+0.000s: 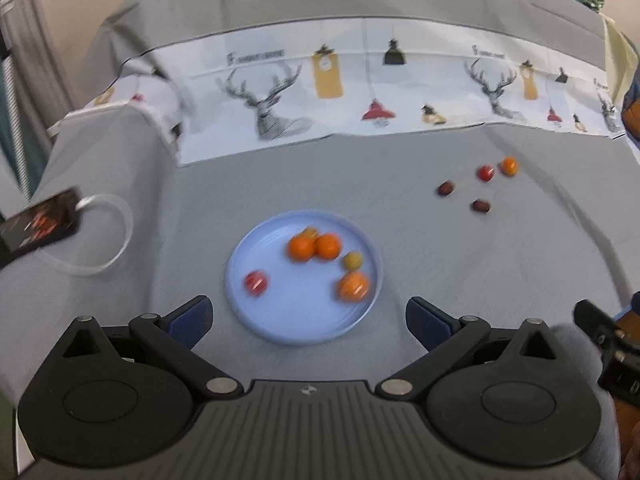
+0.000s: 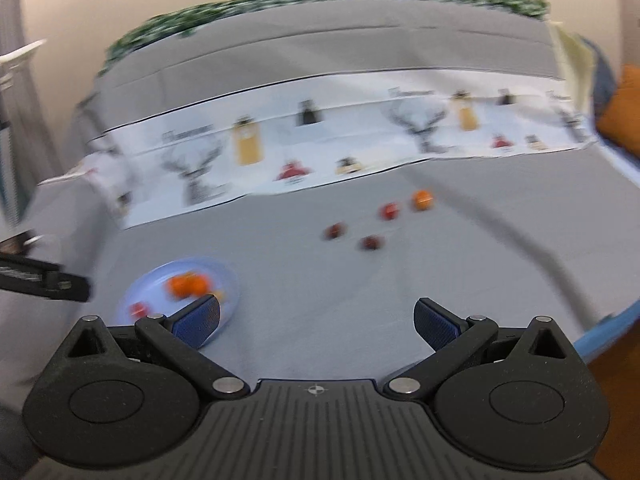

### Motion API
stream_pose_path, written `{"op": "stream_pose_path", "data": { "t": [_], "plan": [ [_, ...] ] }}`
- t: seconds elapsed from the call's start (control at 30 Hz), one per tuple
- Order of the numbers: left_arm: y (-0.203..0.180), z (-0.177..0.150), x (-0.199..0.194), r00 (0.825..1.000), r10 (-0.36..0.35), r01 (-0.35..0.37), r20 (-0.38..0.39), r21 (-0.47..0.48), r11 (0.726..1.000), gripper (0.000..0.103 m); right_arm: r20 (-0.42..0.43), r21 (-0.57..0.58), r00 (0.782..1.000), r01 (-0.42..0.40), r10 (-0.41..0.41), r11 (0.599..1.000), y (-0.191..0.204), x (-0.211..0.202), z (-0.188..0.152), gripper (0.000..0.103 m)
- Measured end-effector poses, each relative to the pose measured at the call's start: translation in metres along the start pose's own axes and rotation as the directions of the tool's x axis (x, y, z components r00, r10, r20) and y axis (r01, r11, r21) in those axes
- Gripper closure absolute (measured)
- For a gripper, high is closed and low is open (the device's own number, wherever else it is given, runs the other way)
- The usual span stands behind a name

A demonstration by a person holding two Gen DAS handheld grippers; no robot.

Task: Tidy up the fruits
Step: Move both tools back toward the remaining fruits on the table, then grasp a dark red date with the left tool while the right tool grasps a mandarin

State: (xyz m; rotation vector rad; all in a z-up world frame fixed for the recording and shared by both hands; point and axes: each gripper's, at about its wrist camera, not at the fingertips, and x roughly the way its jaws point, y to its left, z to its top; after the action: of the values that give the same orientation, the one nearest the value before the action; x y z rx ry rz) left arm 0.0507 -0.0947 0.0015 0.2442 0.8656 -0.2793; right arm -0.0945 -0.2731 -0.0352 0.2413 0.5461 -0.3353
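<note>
Grey cloth [image 1: 320, 184] covers the table; white printed strip [image 1: 360, 92] with deer heads and lamps across its far side; green checked fabric [image 2: 320, 4] behind; phone [image 1: 38, 222] with looped white cable [image 1: 116, 232] at left edge

Left gripper [image 1: 308, 322] wide open, nothing between blue fingers [image 1: 191, 320]. Just past it, blue plate [image 1: 256, 320] on grey cloth [image 1: 400, 208]. On plate: two oranges [image 1: 314, 246] touching, another orange [image 1: 353, 286] near right rim, small yellow fruit [image 1: 353, 260] beside it, red fruit [image 1: 256, 283] alone on left. Far right on cloth, off plate: two dark brown fruits [image 1: 446, 188], one red fruit [image 1: 485, 173], one small orange fruit [image 1: 509, 166]. Behind, white cloth with deer pictures [image 1: 276, 108]. Left side: phone [image 1: 38, 224] with white cable [image 1: 116, 236]. View blurry.
</note>
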Motion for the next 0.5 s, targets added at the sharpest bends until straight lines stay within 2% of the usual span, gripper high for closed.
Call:
{"op": "stream_pose_path", "data": {
  "t": [0.13,0.27,0.33,0.4,0.5],
  "plan": [
    [-0.036,0.027,0.024,1.000,-0.024,0.023,0.020,0.034,0.999,0.000,0.022,0.027,0.994,0.105,-0.106,0.994,-0.045,0.022,0.014,0.001],
    [-0.078,0.054,0.065,0.995,-0.102,0.102,-0.008,0.058,0.993,0.000,0.014,0.031,0.982,0.187,-0.188,0.982,-0.084,0.061,0.027,0.001],
    [-0.102,0.065,0.091,0.991,-0.132,0.133,-0.015,0.072,0.988,0.000,0.007,0.036,0.978,0.209,-0.209,0.977,-0.100,0.087,0.035,0.001],
    [-0.130,0.073,0.120,0.992,-0.127,0.128,-0.014,0.110,0.986,0.000,-0.014,0.034,0.974,0.225,-0.224,0.974,-0.115,0.120,0.044,0.001],
    [-0.169,0.084,0.168,0.987,-0.138,0.148,-0.079,0.155,0.977,0.000,-0.066,0.053,0.975,0.213,-0.210,0.975,-0.133,0.172,0.058,0.001]
  ]
}}
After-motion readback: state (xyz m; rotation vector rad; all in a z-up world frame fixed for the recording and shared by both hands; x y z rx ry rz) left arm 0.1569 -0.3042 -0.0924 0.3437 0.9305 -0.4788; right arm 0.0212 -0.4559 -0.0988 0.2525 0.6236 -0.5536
